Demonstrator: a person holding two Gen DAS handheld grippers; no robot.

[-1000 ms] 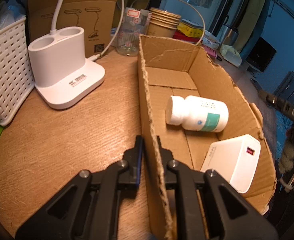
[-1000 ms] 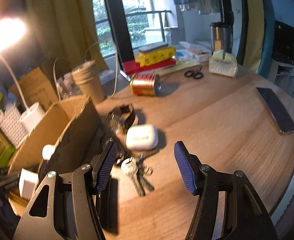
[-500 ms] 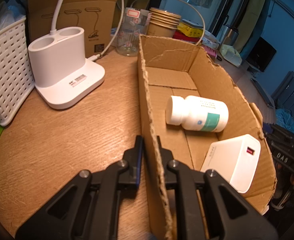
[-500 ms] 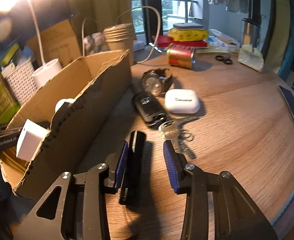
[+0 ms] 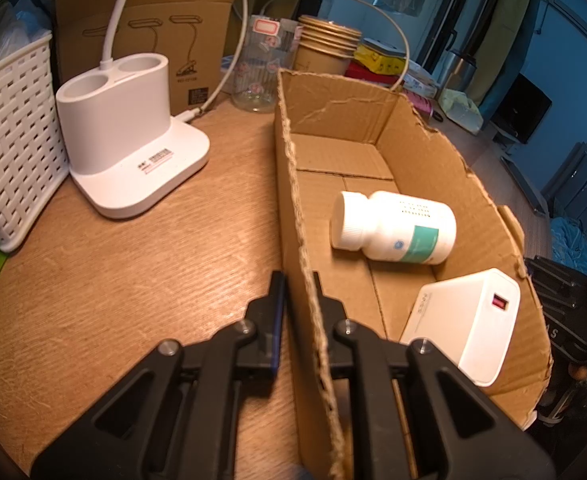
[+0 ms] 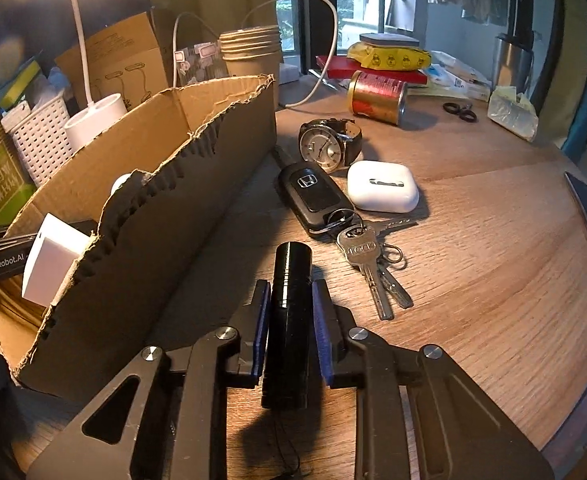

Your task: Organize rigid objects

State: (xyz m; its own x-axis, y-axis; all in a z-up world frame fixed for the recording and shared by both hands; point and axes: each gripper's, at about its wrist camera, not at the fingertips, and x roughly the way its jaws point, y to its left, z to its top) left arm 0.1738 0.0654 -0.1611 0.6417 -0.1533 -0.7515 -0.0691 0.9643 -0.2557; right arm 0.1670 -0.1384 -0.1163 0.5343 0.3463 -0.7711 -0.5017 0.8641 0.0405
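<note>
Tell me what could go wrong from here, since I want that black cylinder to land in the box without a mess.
The right tongs are shut on the black cylinder along its smooth sides, so it may slip or swing when lifted. The cardboard box has a tall torn wall right beside it, which a low carry could clip. The left tongs pinch only the box's thin edge; a bump might tear it or shift the box.

Left wrist view sits close over the box (image 5: pixel 373 148) wall, looking down into it — right wrist view faces the table (image 6: pixel 493 280) beside it; both share the box (image 6: pixel 197 160).
</note>
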